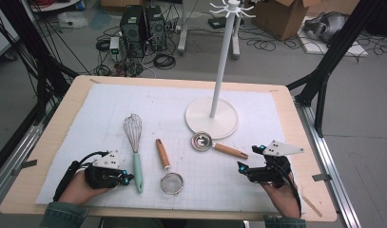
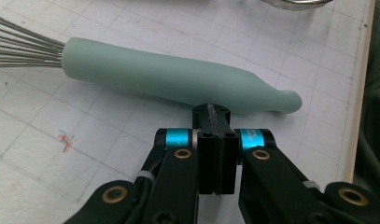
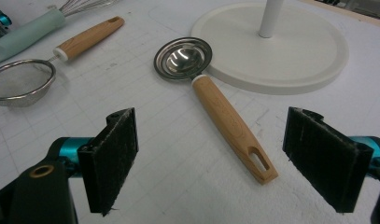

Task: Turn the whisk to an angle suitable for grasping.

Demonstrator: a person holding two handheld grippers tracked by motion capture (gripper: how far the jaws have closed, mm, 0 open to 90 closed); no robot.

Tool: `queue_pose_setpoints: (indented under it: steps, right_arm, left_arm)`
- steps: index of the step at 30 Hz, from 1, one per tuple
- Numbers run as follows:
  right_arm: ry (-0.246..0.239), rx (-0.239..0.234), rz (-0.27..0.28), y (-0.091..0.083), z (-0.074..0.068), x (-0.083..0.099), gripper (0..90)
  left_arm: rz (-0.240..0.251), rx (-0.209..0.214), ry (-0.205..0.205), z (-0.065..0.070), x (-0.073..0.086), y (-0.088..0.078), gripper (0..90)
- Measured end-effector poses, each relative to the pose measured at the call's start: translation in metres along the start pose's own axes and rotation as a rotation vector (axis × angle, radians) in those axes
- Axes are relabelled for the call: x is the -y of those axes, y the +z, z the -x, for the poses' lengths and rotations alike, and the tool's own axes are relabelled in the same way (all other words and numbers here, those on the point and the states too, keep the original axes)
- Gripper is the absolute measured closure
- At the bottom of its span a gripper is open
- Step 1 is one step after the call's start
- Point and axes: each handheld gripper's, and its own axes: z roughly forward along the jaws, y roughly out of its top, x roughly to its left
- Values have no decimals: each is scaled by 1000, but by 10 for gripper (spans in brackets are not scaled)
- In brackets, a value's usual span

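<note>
Two hand-held grippers are seen low in the high view: the left gripper (image 1: pixel 127 179) at lower left, held level and aimed rightward at the whisk (image 1: pixel 134 148), and the right gripper (image 1: pixel 240 166) at lower right, aimed leftward toward the scoop (image 1: pixel 215 144). The whisk is laid nearly upright in the frame, wires toward the top, mint handle toward the bottom. The scoop's long axis runs from its bowl at centre down-right to its wooden handle.

In the left gripper view, the left gripper (image 2: pixel 216 112) is clenched on nothing, its tips just beside the whisk's handle (image 2: pixel 178 79), which stretches from upper left to right.

In the right gripper view, the right gripper (image 3: pixel 211 158) is spread wide and empty; the scoop (image 3: pixel 215 102) lies ahead, handle pointing to lower right.
</note>
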Motion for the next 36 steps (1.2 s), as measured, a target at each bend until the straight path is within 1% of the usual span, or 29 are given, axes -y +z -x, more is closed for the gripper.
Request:
queue_pose_setpoints:
  steps: [3,4,5,8,10,12,14,15,19,20,21,22,23,28,31,36]
  right_arm:
    - [1,0,-1,0,0,0,171]
    - [-1,1,0,-1,0,0,171]
    - [-1,2,3,-1,0,0,171]
    - [0,1,5,-1,1,0,171]
    - [1,1,5,-1,1,0,171]
    - [2,-1,2,0,1,0,171]
    - [2,-2,2,0,0,0,171]
    - [2,-3,3,0,0,0,171]
    - [2,-3,4,0,0,0,171]
    - [0,-2,3,0,1,0,171]
    - [1,-2,3,0,1,0,171]
    - [3,-3,4,0,1,0,171]
    - [0,0,4,-1,1,0,171]
    - [1,-2,6,-1,1,1,171]
    - [1,-2,5,-1,1,1,171]
    - [1,-2,6,-1,1,0,171]
  left_arm:
    - [-8,20,29,1,1,-1,893]
    - [-10,30,46,2,1,-1,893]
    - [-26,40,69,2,1,-1,893]
    - [-39,78,129,3,0,-2,893]
    - [-48,96,168,4,-1,-1,893]
    - [-59,107,184,4,-3,0,893]
    - [-65,104,194,2,-4,1,892]
    - [-65,104,187,1,-5,1,892]
    - [-66,106,184,-2,-7,3,890]
    - [-68,106,190,-3,-8,3,889]
    - [-64,101,182,-3,-8,4,887]
    - [-64,102,184,-4,-9,4,885]
    - [-61,103,178,-4,-9,5,884]
    - [-65,104,181,-4,-10,5,880]
    - [-62,106,176,-3,-9,5,872]
    - [-61,124,181,0,-8,5,871]
